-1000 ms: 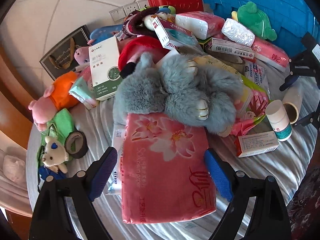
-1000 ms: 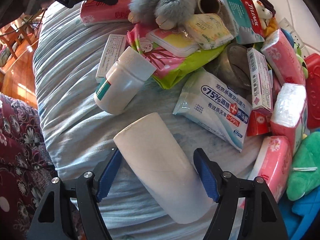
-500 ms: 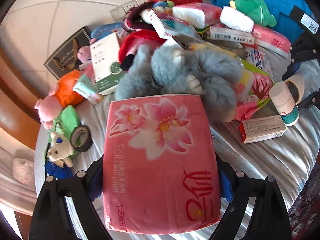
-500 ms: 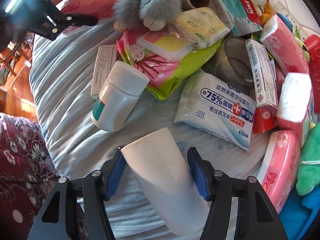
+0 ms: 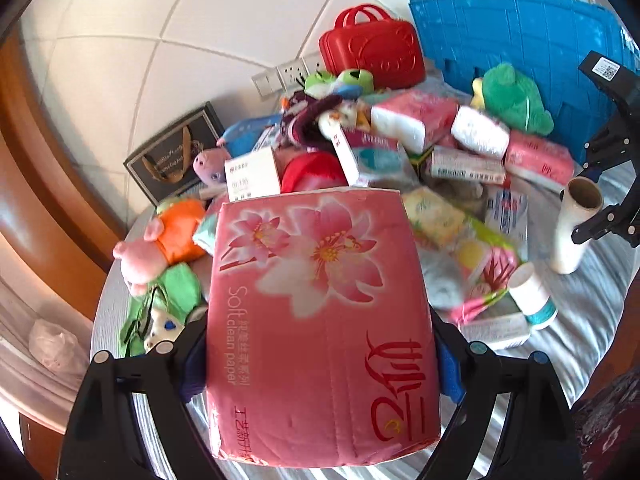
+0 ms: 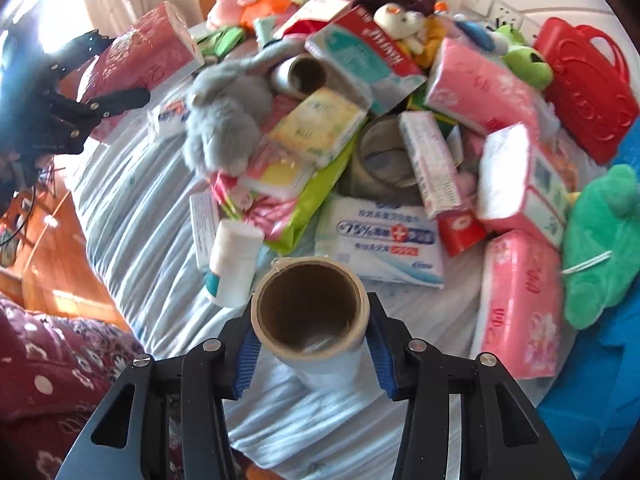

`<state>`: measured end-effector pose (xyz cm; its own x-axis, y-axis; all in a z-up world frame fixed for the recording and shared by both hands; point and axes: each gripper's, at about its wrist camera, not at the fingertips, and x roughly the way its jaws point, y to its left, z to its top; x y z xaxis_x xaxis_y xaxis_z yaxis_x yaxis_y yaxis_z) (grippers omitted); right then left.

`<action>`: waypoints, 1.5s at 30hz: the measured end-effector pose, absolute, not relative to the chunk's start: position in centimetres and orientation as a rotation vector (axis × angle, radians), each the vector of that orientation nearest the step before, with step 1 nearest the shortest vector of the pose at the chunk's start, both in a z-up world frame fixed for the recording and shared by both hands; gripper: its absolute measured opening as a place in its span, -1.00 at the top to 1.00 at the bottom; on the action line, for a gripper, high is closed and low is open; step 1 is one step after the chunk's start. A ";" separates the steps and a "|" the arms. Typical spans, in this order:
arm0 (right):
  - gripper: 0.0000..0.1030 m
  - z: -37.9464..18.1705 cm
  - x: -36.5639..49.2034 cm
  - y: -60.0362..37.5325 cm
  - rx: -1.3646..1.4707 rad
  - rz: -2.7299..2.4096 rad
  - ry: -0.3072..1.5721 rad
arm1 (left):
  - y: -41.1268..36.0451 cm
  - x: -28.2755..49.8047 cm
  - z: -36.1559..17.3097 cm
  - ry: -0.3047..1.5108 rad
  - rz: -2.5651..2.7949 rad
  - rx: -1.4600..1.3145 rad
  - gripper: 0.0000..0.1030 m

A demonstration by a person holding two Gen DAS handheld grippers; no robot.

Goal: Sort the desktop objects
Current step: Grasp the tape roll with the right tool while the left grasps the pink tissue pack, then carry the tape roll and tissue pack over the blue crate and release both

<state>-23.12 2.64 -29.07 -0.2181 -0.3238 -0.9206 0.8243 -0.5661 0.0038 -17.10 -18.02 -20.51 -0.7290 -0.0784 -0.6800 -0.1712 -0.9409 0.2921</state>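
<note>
**Two items gripped, the heap hardly dented**

My left gripper (image 5: 320, 364) is clamped across the pink tissue pack (image 5: 320, 320), its blue pads pressed into the pack's flanks and the jaws spread wide to take it. The pack fills the view straight ahead of the tool and looks raised off the striped cloth (image 5: 580, 320). My right gripper (image 6: 312, 354) has just been closing its jaws, and they now pinch the film roll (image 6: 310, 308), which stands on end between the pads with its open cardboard core facing the camera.

By my reckoning the sorting has barely begun: beyond both tools the pile is a jumble, and I see nothing set apart yet. The blue crate (image 5: 520, 40), far ahead and to the right of the left tool, seems a likely destination, though I cannot see inside it.

The tissue pack is a soft, glossy plastic-wrapped block that dents under the pads. The roll is a rigid tube with a smooth pale wrap. Ahead of the right tool lie a fluffy grey plush (image 6: 224, 120), a flat wipes packet (image 6: 380, 236), a hard white bottle (image 6: 232, 268) and, further right, a moulded red case (image 6: 588, 84).
</note>
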 end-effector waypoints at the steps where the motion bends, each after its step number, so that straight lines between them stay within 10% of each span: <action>1: 0.12 -28.6 -23.5 2.1 1.236 -1.890 0.647 | -17.9 -17.4 -20.2 0.523 2.827 -1.122 -0.71; 25: 0.13 -10.0 -24.5 7.7 0.889 -2.511 0.410 | -9.5 -23.1 -6.3 0.482 2.776 -0.610 -0.71; 45: 0.13 5.0 -26.5 33.9 0.571 -3.098 0.084 | 23.0 -32.6 7.2 0.430 2.554 -0.338 -0.72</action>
<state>-26.48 33.91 4.98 -0.9344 0.0196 -0.3556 -0.0003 -0.9985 -0.0542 -32.63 22.97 7.18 -0.8316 0.4547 -0.3188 -0.5341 -0.8122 0.2347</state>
